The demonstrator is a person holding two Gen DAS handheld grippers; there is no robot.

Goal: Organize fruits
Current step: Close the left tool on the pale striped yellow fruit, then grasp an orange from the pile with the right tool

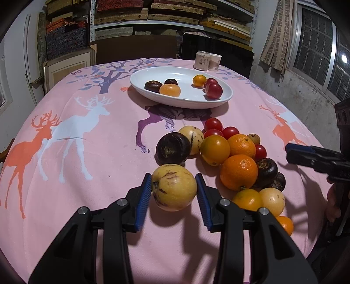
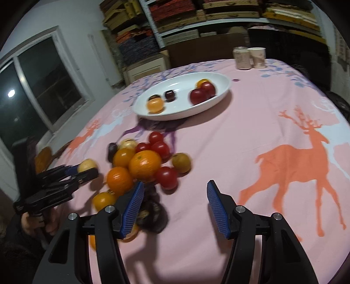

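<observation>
A pile of fruit [image 1: 238,153] lies on the pink deer tablecloth [image 1: 91,157]: oranges, red tomatoes, dark round fruits and pale yellow fruits. My left gripper [image 1: 174,187] has its blue pads against both sides of a pale yellow fruit [image 1: 174,187] at the near left of the pile; it also shows in the right wrist view [image 2: 87,165]. A white oval plate [image 1: 188,100] farther back holds several fruits. My right gripper [image 2: 175,192] is open and empty, just right of the pile [image 2: 142,166], and shows at the left wrist view's right edge [image 1: 315,155].
A can [image 1: 201,60] and a paper cup [image 1: 215,61] stand at the table's far edge behind the plate [image 2: 210,102]. Shelves of boxes [image 1: 153,15] fill the back wall. A window [image 1: 323,56] is to the right.
</observation>
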